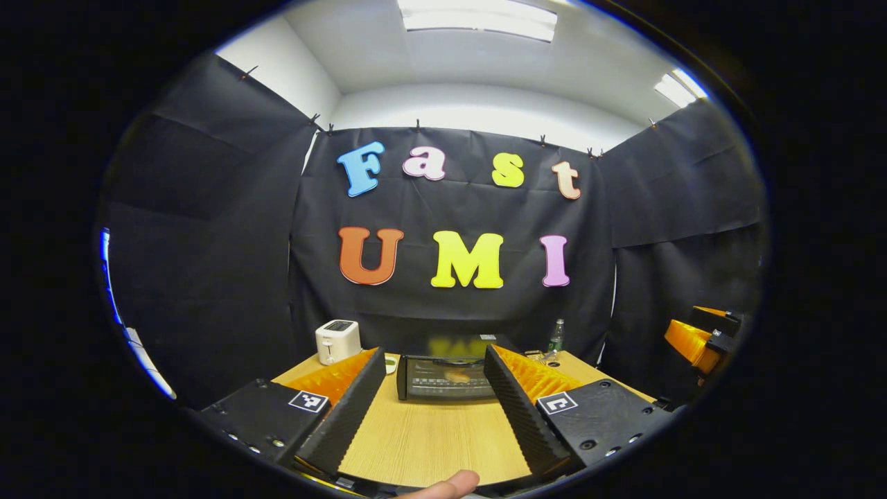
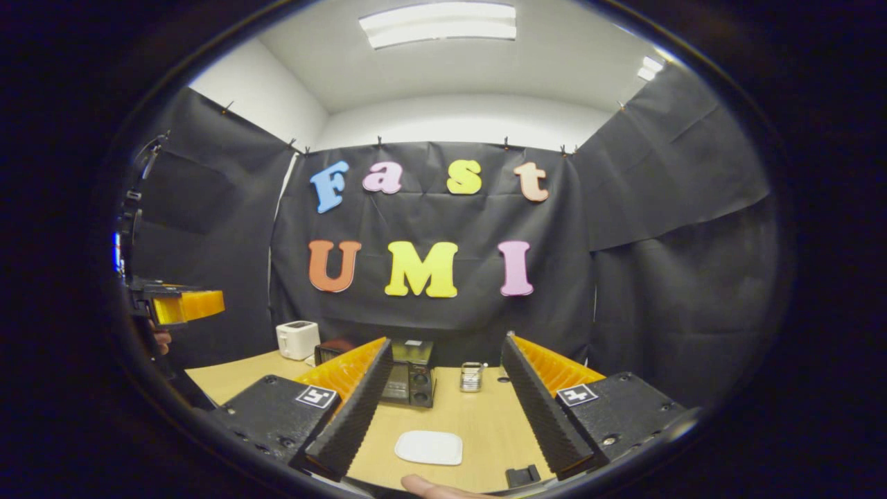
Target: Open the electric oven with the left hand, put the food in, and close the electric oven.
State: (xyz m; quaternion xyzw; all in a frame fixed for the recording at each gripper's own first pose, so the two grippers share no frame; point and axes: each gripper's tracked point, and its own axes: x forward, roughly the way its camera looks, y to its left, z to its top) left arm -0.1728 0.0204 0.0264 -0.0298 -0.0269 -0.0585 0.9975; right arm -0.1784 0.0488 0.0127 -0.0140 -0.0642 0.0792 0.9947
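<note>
In the left gripper view, a fingertip (image 1: 450, 483) is seen at 6 o'clock, at the near edge of the wooden worktop (image 1: 429, 436). The left claw (image 1: 434, 398) is held released above the worktop, its two fingers spread wide with nothing between them. Beyond the fingers, at about 12 o'clock from their gap, the electric oven (image 1: 443, 378) is seen on the far part of the worktop with its door shut. A white toaster (image 1: 337, 341) stands at 10 o'clock from the oven, and a bottle (image 1: 555, 337) at 2 o'clock. The right claw's orange finger is caught at 3 o'clock.

In the right gripper view, the right claw (image 2: 447, 402) is likewise held released and empty. A white plate (image 2: 429, 448) lies on the worktop between the fingers, near the front edge; whether food is on it cannot be told. Farther off, the oven is partly hidden behind the left finger, with a small jar (image 2: 471, 376) just beside it at 3 o'clock.
</note>
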